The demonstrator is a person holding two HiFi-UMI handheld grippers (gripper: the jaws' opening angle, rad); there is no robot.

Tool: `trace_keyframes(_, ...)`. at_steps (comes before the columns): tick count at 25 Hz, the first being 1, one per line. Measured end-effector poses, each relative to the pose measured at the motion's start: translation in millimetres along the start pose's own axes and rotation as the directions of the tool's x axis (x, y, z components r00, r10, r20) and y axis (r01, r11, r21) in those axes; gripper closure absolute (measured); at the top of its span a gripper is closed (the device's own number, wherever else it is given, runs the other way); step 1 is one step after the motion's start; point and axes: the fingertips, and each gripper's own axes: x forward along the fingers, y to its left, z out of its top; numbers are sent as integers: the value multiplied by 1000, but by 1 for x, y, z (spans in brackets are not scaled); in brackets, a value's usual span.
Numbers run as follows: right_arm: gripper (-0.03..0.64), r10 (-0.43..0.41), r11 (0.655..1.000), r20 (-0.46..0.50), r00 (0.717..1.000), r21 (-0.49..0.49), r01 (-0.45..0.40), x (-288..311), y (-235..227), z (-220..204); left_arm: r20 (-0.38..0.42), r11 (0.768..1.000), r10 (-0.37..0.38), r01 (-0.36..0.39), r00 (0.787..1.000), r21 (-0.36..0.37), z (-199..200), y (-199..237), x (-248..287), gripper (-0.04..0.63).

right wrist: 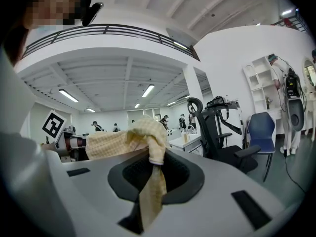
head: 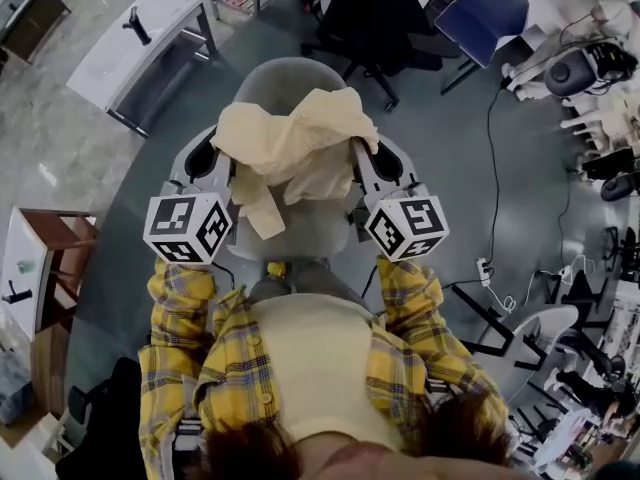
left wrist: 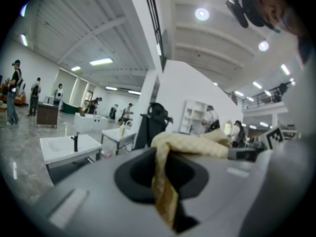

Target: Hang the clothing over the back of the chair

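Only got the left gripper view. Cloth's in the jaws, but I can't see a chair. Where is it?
Observer: The head view shows a grey chair directly below the yellow garment. Its back is on the side away from the person.
Operator: Right side holding too?
Observer: Yes. The right gripper is shut on one end and the left gripper on the other, so the cloth spans between them.
Operator: Draped on the back yet?
Observer: Not that I can see. It looks bunched and held up on the near side of the back, with one strip dangling toward the chair.
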Motion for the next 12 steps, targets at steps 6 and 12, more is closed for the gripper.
trace_keyframes(6, 571, 14, 1000, -22, 1000, -27, -15, 43, -38, 5, 4, 999, 23, -24, 1000, 27, 12, 11, 58, 560)
trace_keyframes(12, 571, 9, 999, -26, 1000, -52, -10, 78, -77, 18, -3, 997, 57, -57, 998, 52, 17, 24, 107, 560)
